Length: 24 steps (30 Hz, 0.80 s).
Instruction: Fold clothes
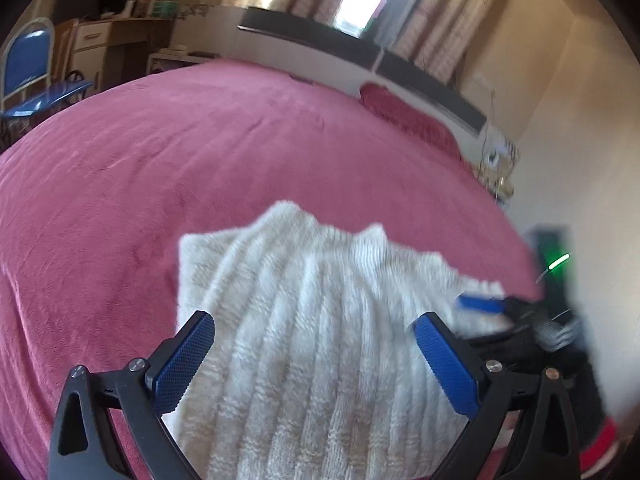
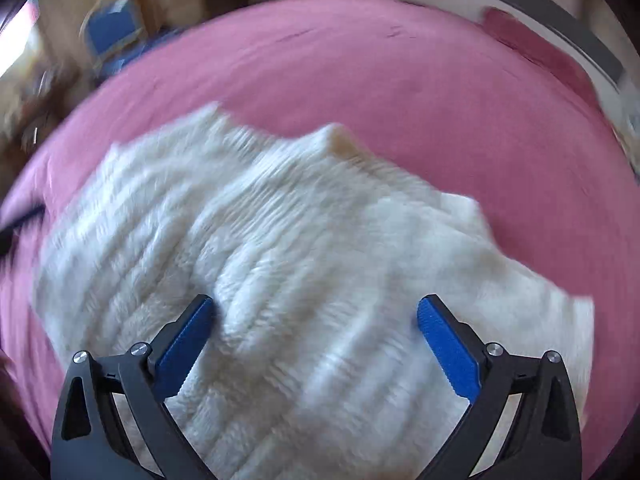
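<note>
My left claw (image 1: 314,326) stands wide, blue pads (image 1: 182,364) apart, nothing between them; it hangs over the white ribbed knit garment (image 1: 304,320), pointing down at a slant. My right claw (image 2: 314,312) is likewise wide, with no cloth pinched between its pads (image 2: 448,348); whether the pad tips touch the knit I cannot tell, as that view is smeared. The garment lies on the bed, on the pink bedspread (image 1: 160,168), toward the near edge, partly folded: one layer is turned over another at the left side, and two small peaks stand up along its far edge. In the left wrist view the right claw (image 1: 486,306) shows blurred at the garment's right edge, one blue pad visible. A darker pink pillow (image 1: 408,118) lies at the headboard (image 1: 360,46), well apart from the garment. A blue chair (image 1: 28,68) stands beside the bed at far left.
</note>
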Each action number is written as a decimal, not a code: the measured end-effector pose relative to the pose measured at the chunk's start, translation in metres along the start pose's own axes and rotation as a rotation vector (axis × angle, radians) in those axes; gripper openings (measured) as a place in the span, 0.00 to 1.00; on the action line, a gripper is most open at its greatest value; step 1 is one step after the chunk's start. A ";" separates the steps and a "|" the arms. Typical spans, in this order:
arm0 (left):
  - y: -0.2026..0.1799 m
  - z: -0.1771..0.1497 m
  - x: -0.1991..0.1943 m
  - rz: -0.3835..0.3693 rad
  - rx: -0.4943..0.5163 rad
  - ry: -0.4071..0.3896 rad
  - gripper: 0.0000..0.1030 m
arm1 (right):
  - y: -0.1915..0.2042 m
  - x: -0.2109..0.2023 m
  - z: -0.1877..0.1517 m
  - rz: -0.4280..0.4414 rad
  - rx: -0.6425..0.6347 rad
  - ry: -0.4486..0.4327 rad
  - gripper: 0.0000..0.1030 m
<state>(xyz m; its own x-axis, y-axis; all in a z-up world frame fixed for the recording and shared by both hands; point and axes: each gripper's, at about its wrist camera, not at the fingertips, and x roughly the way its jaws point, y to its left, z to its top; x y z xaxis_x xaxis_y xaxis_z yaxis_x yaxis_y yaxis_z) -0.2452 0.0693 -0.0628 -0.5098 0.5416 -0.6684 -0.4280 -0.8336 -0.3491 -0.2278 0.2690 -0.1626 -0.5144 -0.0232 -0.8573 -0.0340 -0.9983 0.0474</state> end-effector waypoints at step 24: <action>-0.068 -0.035 0.055 0.101 0.318 0.182 1.00 | -0.097 -0.015 -0.062 0.022 0.111 0.002 1.00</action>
<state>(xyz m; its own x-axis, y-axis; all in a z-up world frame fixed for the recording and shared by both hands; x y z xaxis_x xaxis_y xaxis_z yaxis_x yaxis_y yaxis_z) -0.2181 0.1517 -0.0985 -0.4327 0.4069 -0.8045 -0.6072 -0.7911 -0.0735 -0.1638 0.3625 -0.1855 -0.5146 -0.0452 -0.8563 -0.1171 -0.9856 0.1223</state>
